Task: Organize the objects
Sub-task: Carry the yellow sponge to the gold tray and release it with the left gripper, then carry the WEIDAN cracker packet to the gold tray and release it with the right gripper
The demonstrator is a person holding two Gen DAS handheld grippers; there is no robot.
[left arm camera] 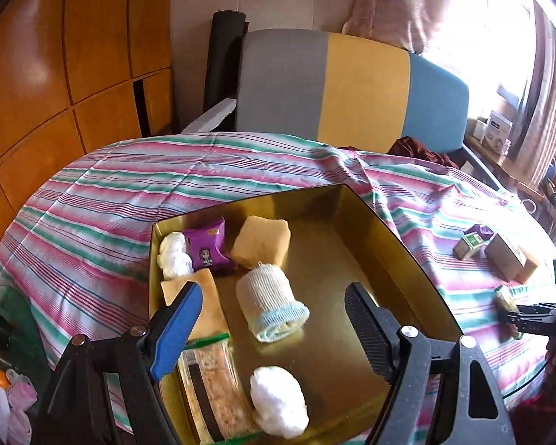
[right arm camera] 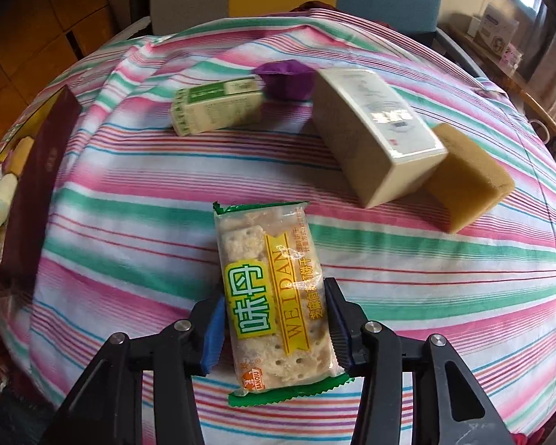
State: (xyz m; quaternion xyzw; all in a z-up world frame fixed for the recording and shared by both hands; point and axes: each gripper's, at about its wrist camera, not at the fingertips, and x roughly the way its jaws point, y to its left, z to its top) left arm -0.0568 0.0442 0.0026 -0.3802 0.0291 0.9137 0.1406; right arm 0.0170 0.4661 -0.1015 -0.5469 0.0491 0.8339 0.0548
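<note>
A gold-lined box [left arm camera: 400,259] lies on the striped cloth. It holds a rolled bandage [left arm camera: 270,296], a white cotton wad [left arm camera: 278,400], a yellow sponge [left arm camera: 261,241], a purple snack packet [left arm camera: 207,248] and a cracker packet [left arm camera: 215,382]. My left gripper [left arm camera: 274,289] hovers over the box, open and with nothing in it. In the right wrist view, my right gripper [right arm camera: 274,293] points down at the cloth, both pads against the sides of a green-edged cracker packet [right arm camera: 274,259]. The box's maroon wall [right arm camera: 37,185] is far left of it.
Beyond the right gripper lie a green-and-white carton [right arm camera: 215,111], a purple wrapper [right arm camera: 285,78], a beige box [right arm camera: 378,137] and a brown sponge [right arm camera: 467,178]. A grey, yellow and blue chair back [left arm camera: 352,81] stands behind the table. A cluttered shelf [left arm camera: 496,129] is at right.
</note>
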